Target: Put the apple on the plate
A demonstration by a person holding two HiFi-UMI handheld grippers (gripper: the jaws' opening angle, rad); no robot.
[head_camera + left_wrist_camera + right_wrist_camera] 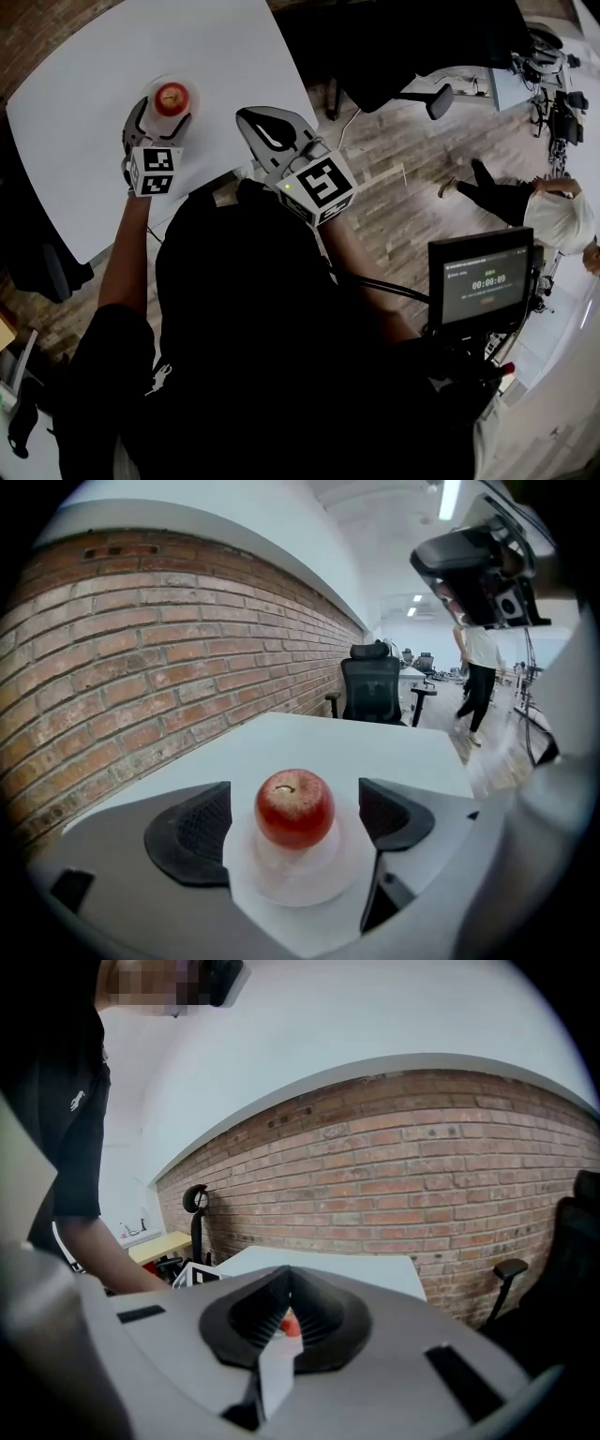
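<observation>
A red apple (172, 97) (295, 806) rests upright on a small clear plate (153, 87) (291, 883) on the white table (225, 56). My left gripper (161, 118) (295, 803) stands open just behind the plate. Its black pads (192, 834) sit on either side of the apple, with a gap on each side. My right gripper (255, 116) (286, 1281) hovers near the table's right edge, shut with nothing in it. In the right gripper view only a sliver of the apple (292, 1325) shows beyond the pads.
A brick wall (141, 667) runs along the table's far side. A black office chair (372, 688) stands beyond the table's far end. To the right are a wooden floor (403, 159), a monitor on a stand (480, 277) and a person (534, 202).
</observation>
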